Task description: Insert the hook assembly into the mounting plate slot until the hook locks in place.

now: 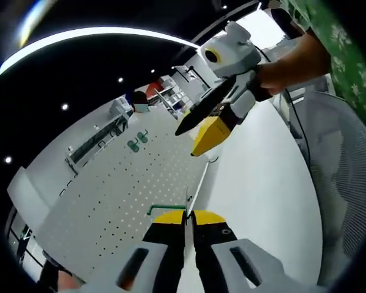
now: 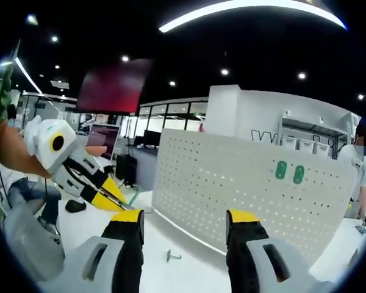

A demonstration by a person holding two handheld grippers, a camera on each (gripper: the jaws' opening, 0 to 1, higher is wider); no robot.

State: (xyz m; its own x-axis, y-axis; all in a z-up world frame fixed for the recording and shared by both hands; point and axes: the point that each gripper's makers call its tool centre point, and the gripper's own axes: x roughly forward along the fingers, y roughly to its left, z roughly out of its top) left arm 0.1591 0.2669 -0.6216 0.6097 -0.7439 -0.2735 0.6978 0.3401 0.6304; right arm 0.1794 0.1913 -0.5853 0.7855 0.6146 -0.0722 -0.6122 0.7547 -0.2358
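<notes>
The white table is carrying an upright pegboard, the mounting plate, which is standing with its face full of small holes. Two green hooks are already sitting high on it, in the right gripper view near its upper right part. The board's lower edge is meeting the table in a long line, and bare table is lying in front of it, so there is open room for both hands to approach from the front.

The left gripper is closed on a green hook; its jaws are pressed together and the thin green wire is sticking out to the side, just beside the board's edge. The right gripper is open and empty, with its jaws standing well apart and pointing at the board. A small metal hook is lying loose on the table between these jaws, near the board's foot.

I judge that the step in hand is the carrying of the hook to the board, with insertion not yet started. The next move is calling for turning the hook's prongs toward a row of holes, pushing in, then pressing down until it locks. The hook sits near the board's side edge, so it may catch there.
</notes>
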